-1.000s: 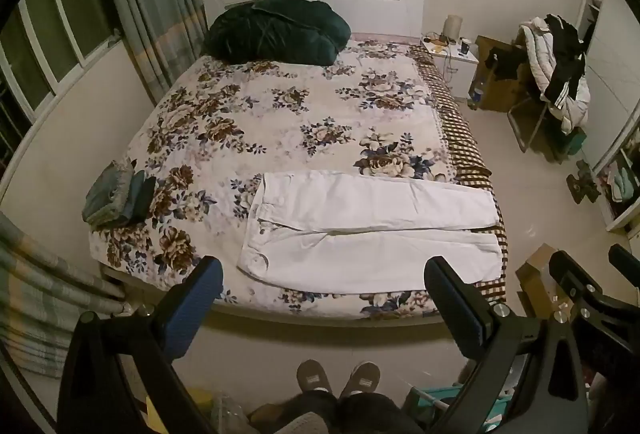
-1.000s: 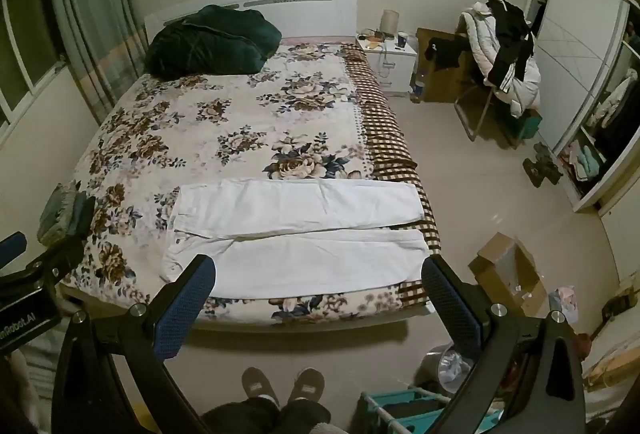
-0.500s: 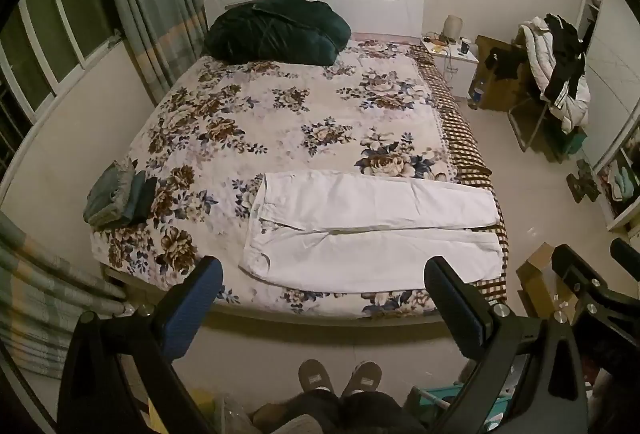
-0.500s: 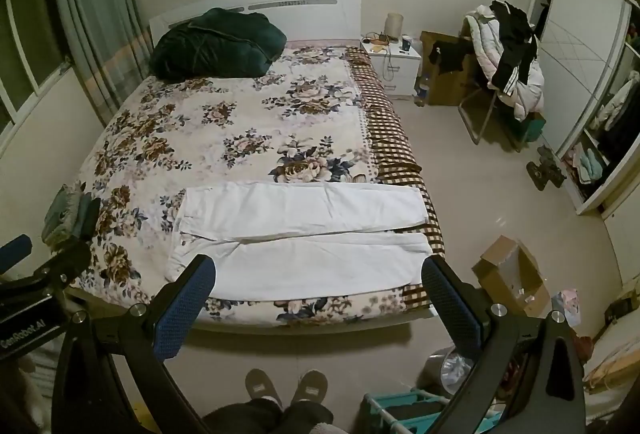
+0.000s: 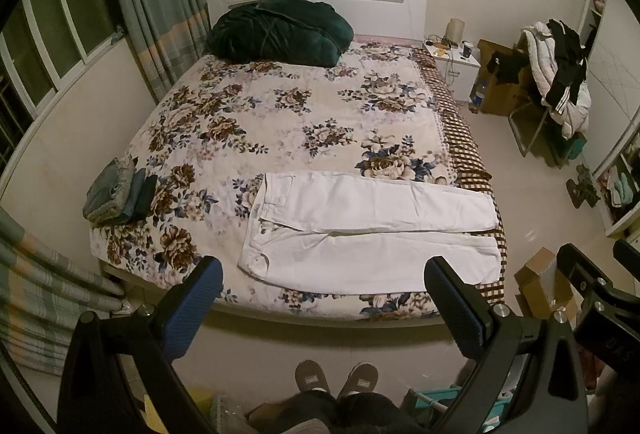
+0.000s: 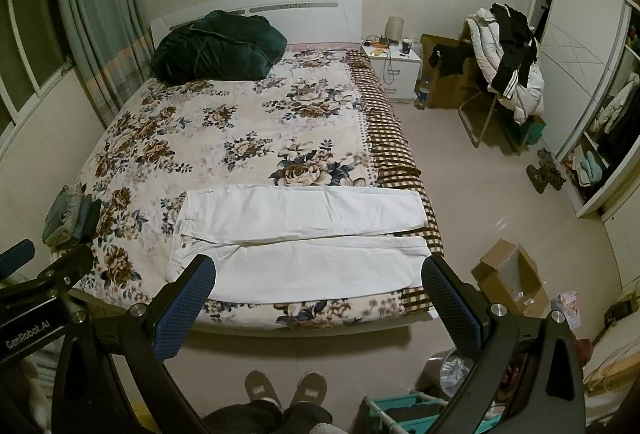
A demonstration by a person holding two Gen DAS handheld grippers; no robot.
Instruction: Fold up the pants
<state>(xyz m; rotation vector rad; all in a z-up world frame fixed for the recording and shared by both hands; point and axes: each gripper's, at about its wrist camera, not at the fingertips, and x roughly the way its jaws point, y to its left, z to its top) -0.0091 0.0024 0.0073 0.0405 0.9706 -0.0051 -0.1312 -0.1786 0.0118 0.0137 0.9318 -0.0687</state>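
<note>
Bed [image 5: 280,122]: covered by a floral quilt, with a brown checked sheet showing along its right edge; white headboard against the far wall.
Dark green blanket [image 5: 280,30]: bundled at the head of the bed, against the headboard.
White pants [image 5: 360,230]: laid flat across the foot end of the bed, waistband to the left, both legs stretched out to the right and lying side by side, unfolded; cuffs reach the checked edge.
Chair [image 6: 504,74]: right of the bed by the wardrobe, heaped with white and black clothes.
Left hand-held gripper [image 5: 324,298]: held above the floor short of the bed's foot edge, jaws spread wide, grasping nothing.
Right hand-held gripper [image 6: 318,294]: likewise short of the bed, jaws spread wide and empty, its tips framing the near pant leg.
Folded clothes [image 5: 116,194]: small grey and teal stack on the bed's left near corner.
Cardboard box [image 6: 508,278]: open, on the floor near the bed's right corner.
Slippers [image 6: 286,390]: on the person's feet, at the bottom edge.
</note>
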